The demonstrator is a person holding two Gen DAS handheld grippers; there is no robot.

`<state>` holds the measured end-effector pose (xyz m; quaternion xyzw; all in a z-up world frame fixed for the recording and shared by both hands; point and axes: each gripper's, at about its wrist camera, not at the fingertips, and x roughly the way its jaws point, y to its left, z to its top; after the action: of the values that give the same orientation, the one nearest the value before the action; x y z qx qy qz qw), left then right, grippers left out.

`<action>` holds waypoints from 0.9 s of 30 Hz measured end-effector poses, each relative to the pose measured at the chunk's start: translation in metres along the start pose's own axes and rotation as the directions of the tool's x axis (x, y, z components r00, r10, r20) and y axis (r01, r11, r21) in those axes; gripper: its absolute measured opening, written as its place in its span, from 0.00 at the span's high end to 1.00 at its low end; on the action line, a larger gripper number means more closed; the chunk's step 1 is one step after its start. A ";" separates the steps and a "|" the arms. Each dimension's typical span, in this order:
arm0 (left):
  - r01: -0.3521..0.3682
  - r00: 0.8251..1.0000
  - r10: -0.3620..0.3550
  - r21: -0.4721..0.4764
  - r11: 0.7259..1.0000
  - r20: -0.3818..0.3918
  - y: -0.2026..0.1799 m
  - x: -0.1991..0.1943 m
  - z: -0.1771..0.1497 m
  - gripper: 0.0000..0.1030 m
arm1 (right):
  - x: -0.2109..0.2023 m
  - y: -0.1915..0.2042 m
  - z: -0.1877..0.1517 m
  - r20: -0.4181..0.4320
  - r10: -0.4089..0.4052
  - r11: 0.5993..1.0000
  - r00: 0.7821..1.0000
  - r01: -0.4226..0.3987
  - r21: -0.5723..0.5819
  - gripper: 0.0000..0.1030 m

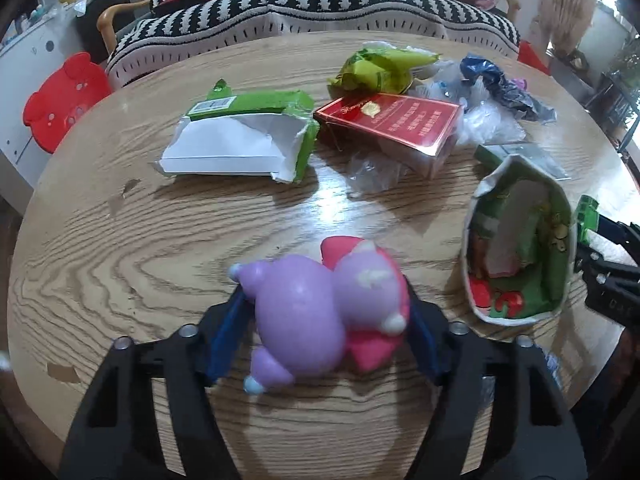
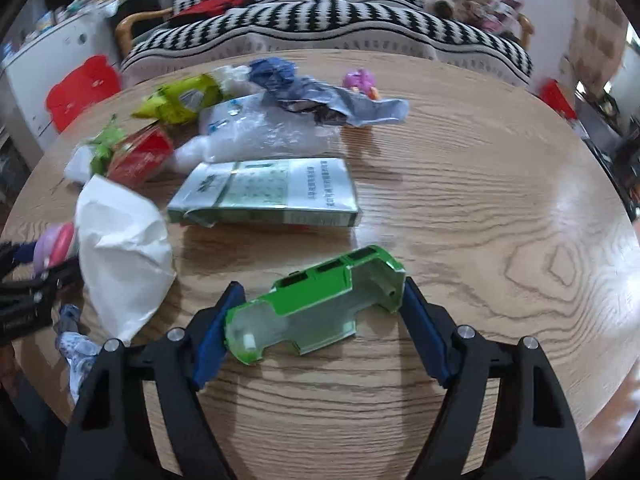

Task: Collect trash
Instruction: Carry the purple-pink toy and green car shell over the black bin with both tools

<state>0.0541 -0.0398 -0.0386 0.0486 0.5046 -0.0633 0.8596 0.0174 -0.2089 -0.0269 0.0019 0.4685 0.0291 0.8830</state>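
Left tool [image 1: 326,312]: clenched on purple toy [image 1: 320,316] above table [image 1: 120,248] | right tool [image 2: 316,312]: clenched on green car shell [image 2: 316,304] above table | trash: red box [image 1: 392,124], green carton [image 1: 240,140], bag [image 1: 520,240] on table.
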 end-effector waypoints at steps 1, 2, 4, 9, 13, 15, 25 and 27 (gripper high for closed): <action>0.009 1.000 -0.009 0.010 1.000 0.000 -0.001 -0.001 0.001 0.43 | -0.001 -0.001 0.001 0.004 0.008 1.000 1.000 -0.008 0.002 0.27; 0.015 1.000 -0.015 0.015 1.000 -0.003 -0.002 -0.001 0.002 0.44 | -0.002 -0.001 0.000 0.007 0.012 1.000 1.000 -0.012 0.002 0.27; 0.054 0.999 -0.054 0.000 0.999 -0.005 -0.001 -0.003 0.001 0.45 | -0.004 -0.006 0.001 0.015 0.029 0.999 0.999 -0.030 0.021 0.27; 0.094 0.995 -0.094 -0.007 0.996 -0.021 0.000 -0.003 0.006 0.45 | -0.013 -0.014 0.004 0.045 0.016 0.999 0.999 -0.018 0.035 0.27; 0.096 0.995 -0.096 0.000 0.995 -0.012 -0.006 -0.012 0.005 0.45 | -0.026 -0.021 0.005 0.077 -0.007 0.999 0.997 0.004 0.034 0.27; 0.092 0.996 -0.092 0.015 0.996 0.000 -0.009 -0.021 0.007 0.45 | -0.030 -0.026 0.005 0.086 -0.013 0.999 0.996 0.010 0.040 0.27; 0.087 0.992 -0.097 0.128 0.988 0.075 -0.051 -0.068 0.021 0.45 | -0.060 -0.061 -0.006 0.131 -0.052 0.994 0.990 0.039 0.100 0.27; 0.094 0.990 -0.109 0.154 0.984 0.090 -0.068 -0.078 0.025 0.45 | -0.070 -0.072 -0.011 0.143 -0.066 0.992 0.987 0.050 0.113 0.27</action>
<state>0.0271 -0.1061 0.0399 0.0838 0.4574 -0.1470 0.8730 -0.0272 -0.2844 0.0233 0.0388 0.4030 -0.0225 0.9141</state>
